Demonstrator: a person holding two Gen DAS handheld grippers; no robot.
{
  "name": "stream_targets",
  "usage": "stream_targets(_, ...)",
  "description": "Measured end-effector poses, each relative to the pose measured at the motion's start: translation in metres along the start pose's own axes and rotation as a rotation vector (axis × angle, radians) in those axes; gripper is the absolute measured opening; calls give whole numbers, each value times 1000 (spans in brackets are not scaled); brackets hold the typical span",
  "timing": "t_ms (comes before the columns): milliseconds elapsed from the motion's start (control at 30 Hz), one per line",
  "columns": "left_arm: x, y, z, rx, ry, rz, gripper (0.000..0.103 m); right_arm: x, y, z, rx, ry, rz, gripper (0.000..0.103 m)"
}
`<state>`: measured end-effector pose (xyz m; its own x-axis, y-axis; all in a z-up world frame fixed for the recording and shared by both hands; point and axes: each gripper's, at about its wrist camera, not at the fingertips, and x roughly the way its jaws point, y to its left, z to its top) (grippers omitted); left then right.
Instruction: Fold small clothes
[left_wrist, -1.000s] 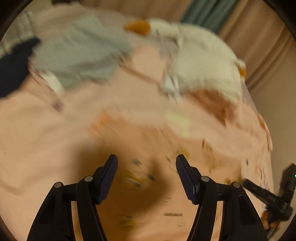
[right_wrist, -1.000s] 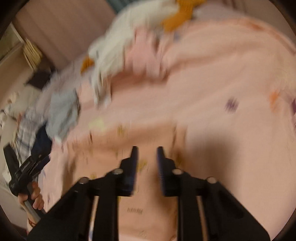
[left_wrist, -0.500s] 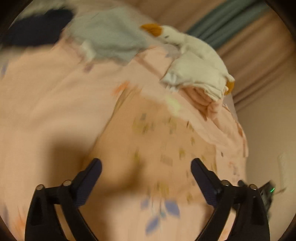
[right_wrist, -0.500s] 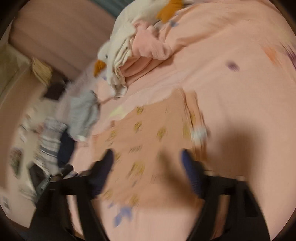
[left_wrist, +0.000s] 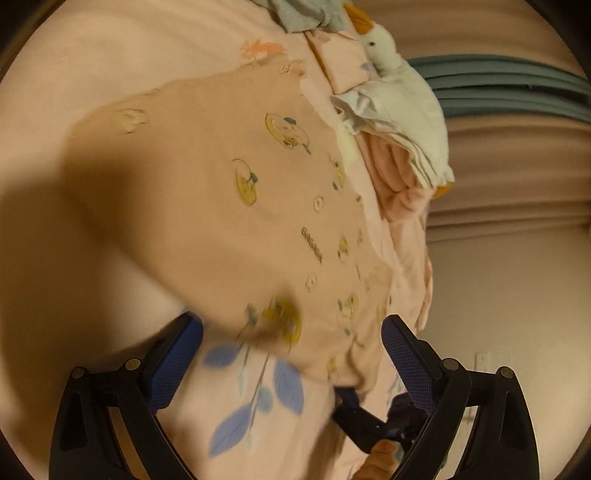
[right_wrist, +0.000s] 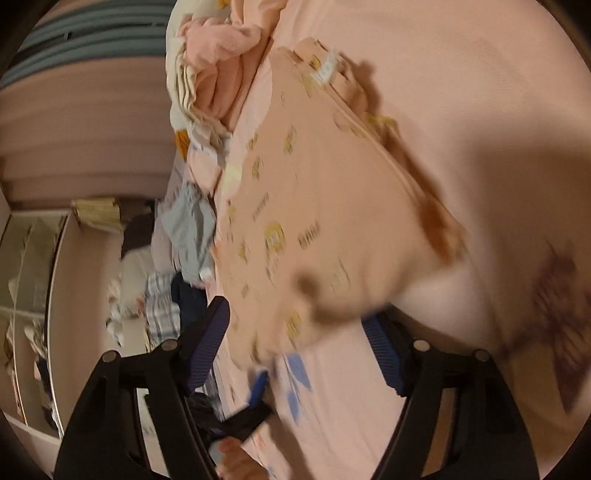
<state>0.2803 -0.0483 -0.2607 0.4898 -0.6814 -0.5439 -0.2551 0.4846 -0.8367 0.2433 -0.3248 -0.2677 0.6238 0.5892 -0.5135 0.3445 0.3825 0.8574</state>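
With both tools hovering at its near edge, the peach duck-print garment lies spread on the pink bedsheet, nothing pinched. The left tool stands spread wide with the garment's near hem between its jaws but untouched; the right tool is closing, its pads not yet on cloth. The near hem looks lifted and blurred, so a pinch may catch only one layer, or take the sheet along with it. Garment and sheet are close in colour, which makes that slip likely. On the far right, the white goose toy and pink folded pile sit just beside the garment and could snag a fold swung their way.
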Motion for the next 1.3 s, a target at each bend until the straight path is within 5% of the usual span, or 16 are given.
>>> stream_targets(167, 18, -9, 26, -11, -104, 1, 92, 11, 6, 23, -7, -16, -14, 69)
stream_targets(200, 18, -8, 26, -2, -117, 22, 72, 13, 5, 25, -10, -25, -15, 64)
stream_targets(233, 20, -9, 28, 13, -137, 109, 43, 16, 4, 27, -21, -33, -29, 50)
stream_targets(267, 23, -9, 31, 31, -136, 193, 30, 20, 2, 28, -40, -42, -69, 22)
stream_targets(300, 23, -9, 30, 51, -140, 251, 13, 23, -2, 30, -53, -46, -113, 10)
stream_targets(500, -24, -31, 6, 203, -233, 286, 6, -6, 2, 20, -78, -71, -11, 8)
stream_targets(633, -84, -39, -35, 234, -233, 169, 6, -61, 24, -19, -185, -89, 11, 8)
stream_targets(733, -114, -32, -80, 285, -231, 165, 6, -97, 17, -56, -222, -73, 31, 8)
stream_targets(867, -134, 2, -146, 327, -194, 192, 6, -135, -16, -115, -271, -36, -58, 10)
stream_targets(967, -125, 43, -155, 244, -175, 303, 6, -144, -48, -140, -296, -43, -194, 14)
stream_targets(1067, -136, 69, -154, 205, -196, 261, 6, -164, -74, -150, -297, -118, -296, 11)
stream_targets(1167, -163, 63, -152, 226, -251, 325, 6, -193, -77, -151, -298, -207, -352, 19)
stream_targets(1233, -182, 46, -154, 283, -343, 389, 6, -218, -71, -148, -318, -337, -479, 20)
stream_targets(1300, -187, 15, -154, 389, -360, 378, 6, -232, -58, -144, -345, -370, -466, 20)
